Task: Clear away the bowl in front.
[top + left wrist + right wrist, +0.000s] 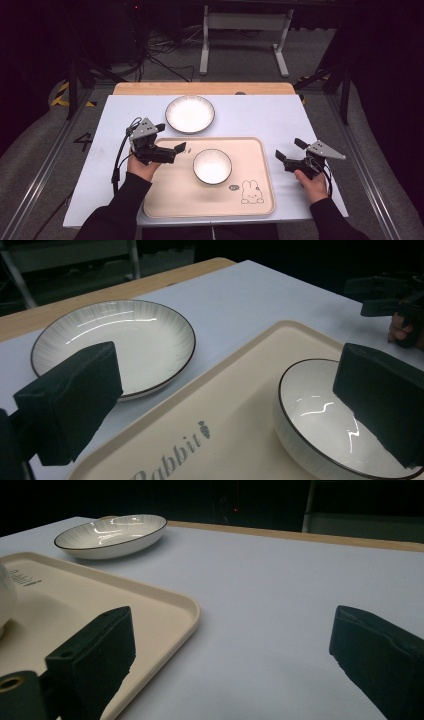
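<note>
A white ribbed plate (190,114) lies on the white table, just beyond a beige tray (170,195). A white bowl (212,166) with a dark rim stands upright in the tray's middle. My left gripper (170,137) hovers open at the tray's far left corner, between plate and bowl, holding nothing. In the left gripper view the plate (112,340) is behind the left jaw and the bowl (315,420) is by the right jaw. My right gripper (291,149) is open and empty over bare table just right of the tray. Its own view shows the tray's corner (165,605) and the plate (110,535) far off.
The tray carries a rabbit drawing (251,192) near its front right corner. A wooden strip (200,88) runs along the table's far edge. Open table surface (265,115) lies to the right of the plate. Cables and a white frame (245,30) are on the floor beyond.
</note>
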The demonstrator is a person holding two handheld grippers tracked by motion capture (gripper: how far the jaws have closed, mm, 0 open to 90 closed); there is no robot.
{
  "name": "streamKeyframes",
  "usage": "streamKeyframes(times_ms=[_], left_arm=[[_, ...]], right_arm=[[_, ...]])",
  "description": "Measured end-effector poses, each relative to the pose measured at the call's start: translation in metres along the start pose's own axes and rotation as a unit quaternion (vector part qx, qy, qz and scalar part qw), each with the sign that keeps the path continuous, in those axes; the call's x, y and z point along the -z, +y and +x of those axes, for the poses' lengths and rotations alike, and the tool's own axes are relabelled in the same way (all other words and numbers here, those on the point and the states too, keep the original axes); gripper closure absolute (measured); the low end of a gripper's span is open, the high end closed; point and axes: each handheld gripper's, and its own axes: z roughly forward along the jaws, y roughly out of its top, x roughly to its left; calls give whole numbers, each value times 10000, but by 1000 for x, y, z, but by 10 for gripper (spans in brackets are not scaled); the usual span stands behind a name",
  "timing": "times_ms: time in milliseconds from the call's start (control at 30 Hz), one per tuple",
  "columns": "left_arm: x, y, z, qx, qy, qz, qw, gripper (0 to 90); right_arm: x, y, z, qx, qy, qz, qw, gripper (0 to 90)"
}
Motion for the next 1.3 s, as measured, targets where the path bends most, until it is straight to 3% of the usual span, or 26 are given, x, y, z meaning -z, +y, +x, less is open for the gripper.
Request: streamKeyframes(times_ms=[233,367,500,600,667,1033,1133,1300], left_arm=[[14,-7,6,34,154,-121,9998,0],[25,-17,11,26,404,-10,9992,0],[31,-23,16,76,499,-14,9987,0],[40,-31,22,213,727,-19,9971,0],[43,-36,24,182,855,-49,9962,0],[49,-60,31,221,1052,-164,9941,0],[48,-70,33,133,1048,-368,9937,0],[46,-77,35,274,1043,-326,9936,0]], right_arm=[[0,0,0,5,-4,-1,10000,51],[0,0,0,13,-5,-7,10000,51],[0,0,0,21,-6,-11,10000,51],[0,0,0,15,-7,-8,10000,51],[0,0,0,14,-7,-8,10000,51],[0,0,0,18,-9,-16,10000,51],[0,0,0,16,-9,-21,10000,51],[0,0,0,16,-7,-25,10000,51]])
